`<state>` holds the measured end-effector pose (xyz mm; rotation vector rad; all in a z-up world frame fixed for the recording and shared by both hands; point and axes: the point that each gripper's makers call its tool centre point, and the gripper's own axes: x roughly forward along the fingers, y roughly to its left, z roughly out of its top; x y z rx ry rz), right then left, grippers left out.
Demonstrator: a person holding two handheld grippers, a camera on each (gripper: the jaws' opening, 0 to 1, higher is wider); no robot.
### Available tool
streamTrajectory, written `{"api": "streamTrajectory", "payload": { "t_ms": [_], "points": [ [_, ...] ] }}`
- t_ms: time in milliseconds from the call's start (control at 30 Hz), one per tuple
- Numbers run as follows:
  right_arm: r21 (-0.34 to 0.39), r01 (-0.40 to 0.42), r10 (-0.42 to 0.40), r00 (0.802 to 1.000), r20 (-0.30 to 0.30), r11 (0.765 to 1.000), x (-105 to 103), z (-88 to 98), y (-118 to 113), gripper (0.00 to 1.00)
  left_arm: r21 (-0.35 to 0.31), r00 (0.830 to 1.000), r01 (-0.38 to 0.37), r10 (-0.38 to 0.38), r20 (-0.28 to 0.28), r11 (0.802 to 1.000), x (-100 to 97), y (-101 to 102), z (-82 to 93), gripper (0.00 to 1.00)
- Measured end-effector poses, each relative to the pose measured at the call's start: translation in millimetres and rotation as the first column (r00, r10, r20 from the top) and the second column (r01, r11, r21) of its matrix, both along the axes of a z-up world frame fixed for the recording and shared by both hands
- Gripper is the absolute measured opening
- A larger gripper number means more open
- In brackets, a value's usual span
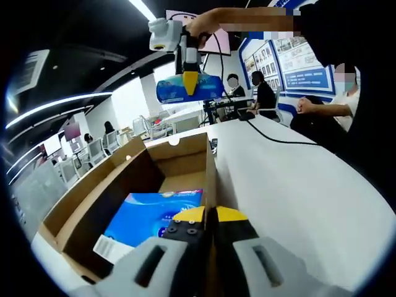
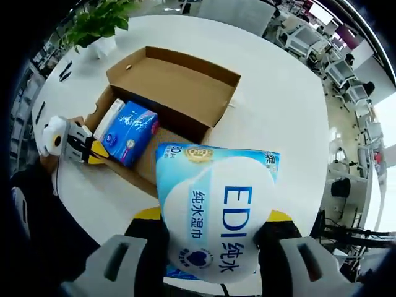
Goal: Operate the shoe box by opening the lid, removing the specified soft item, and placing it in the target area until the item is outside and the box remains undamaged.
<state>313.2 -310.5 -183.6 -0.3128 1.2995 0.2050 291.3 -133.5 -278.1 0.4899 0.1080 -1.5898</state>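
Observation:
The cardboard shoe box [image 2: 204, 102] lies open on the white table, lid folded back. Inside rest a blue soft pack [image 2: 129, 133] and a white packet [image 2: 109, 117] beside it. My right gripper [image 2: 213, 218] is shut on a blue-and-white wipes pack [image 2: 216, 204], held high above the table and clear of the box. In the left gripper view that pack [image 1: 189, 88] hangs from the right gripper [image 1: 190, 77] over the box's far end. My left gripper [image 1: 211, 215] is shut on the box's side wall [image 1: 210, 176], next to the blue pack [image 1: 154, 213] inside. A hand holds the left gripper [image 2: 93, 151] at the box's near corner.
The round white table [image 2: 272, 105] has bare surface to the box's right. A potted plant [image 2: 99, 21] and small dark items [image 2: 65, 69] stand near its edge. A black cable [image 1: 278, 137] crosses the table. Several people [image 1: 266, 93] sit beyond; office chairs [image 2: 346, 74] surround.

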Motion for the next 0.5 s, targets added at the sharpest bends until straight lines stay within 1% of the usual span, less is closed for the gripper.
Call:
{"api": "streamTrajectory", "payload": {
  "t_ms": [67, 100, 267, 400, 500],
  "points": [
    [-0.005, 0.002, -0.002, 1.0, -0.002, 1.0, -1, 1.6, -4, 0.58, 0.0, 1.0, 0.0, 0.0, 0.0, 1.0, -1.0, 0, 0.3, 0.04],
    [-0.015, 0.011, -0.011, 1.0, 0.006, 1.0, -1, 11.1, -26, 0.58, 0.001, 1.0, -0.001, 0.001, 0.002, 1.0, -1.0, 0, 0.6, 0.04],
    [-0.018, 0.011, -0.011, 1.0, -0.006, 1.0, -5, 10.7, -36, 0.58, 0.001, 1.0, -0.001, 0.001, 0.004, 1.0, -0.5, 0, 0.5, 0.04],
    [-0.037, -0.017, 0.017, 1.0, -0.013, 0.999, -6, 10.9, -45, 0.58, 0.001, 1.0, -0.001, 0.001, 0.004, 1.0, -1.5, -1, 0.7, 0.04],
    [-0.031, -0.023, 0.023, 1.0, -0.022, 0.999, -5, 9.7, -50, 0.58, 0.002, 1.0, -0.002, 0.002, 0.006, 1.0, 0.9, -1, -0.2, 0.04]
  ]
}}
